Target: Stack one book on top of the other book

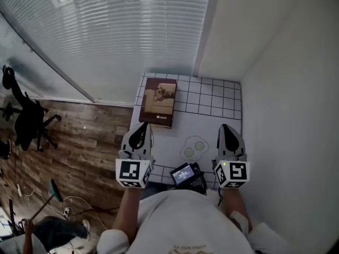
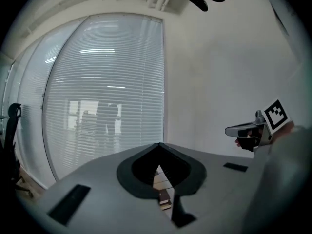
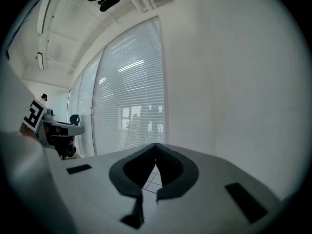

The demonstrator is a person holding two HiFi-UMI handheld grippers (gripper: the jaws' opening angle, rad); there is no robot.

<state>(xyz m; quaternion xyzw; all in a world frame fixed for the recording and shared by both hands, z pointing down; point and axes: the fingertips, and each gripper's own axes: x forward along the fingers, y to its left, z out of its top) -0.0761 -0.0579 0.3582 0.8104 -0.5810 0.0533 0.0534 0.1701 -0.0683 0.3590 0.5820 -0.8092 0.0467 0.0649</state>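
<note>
Gridded tabletop (image 1: pixel 212 97) in a white corner: book (image 1: pixel 159 102) lies lengthwise straight ahead of left gripper (image 1: pixel 142 128); right gripper (image 1: pixel 225 128) farther; both closed, empty.

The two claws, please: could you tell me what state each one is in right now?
Left claw: closed, holding nothing.
Right claw: closed, holding nothing.

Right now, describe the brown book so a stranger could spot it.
Find the white grid-lined table by the window blinds. The book lies at its far left corner. Its dark brown cover with a pale picture sets it apart from the fried-egg shape nearer the person.
</note>
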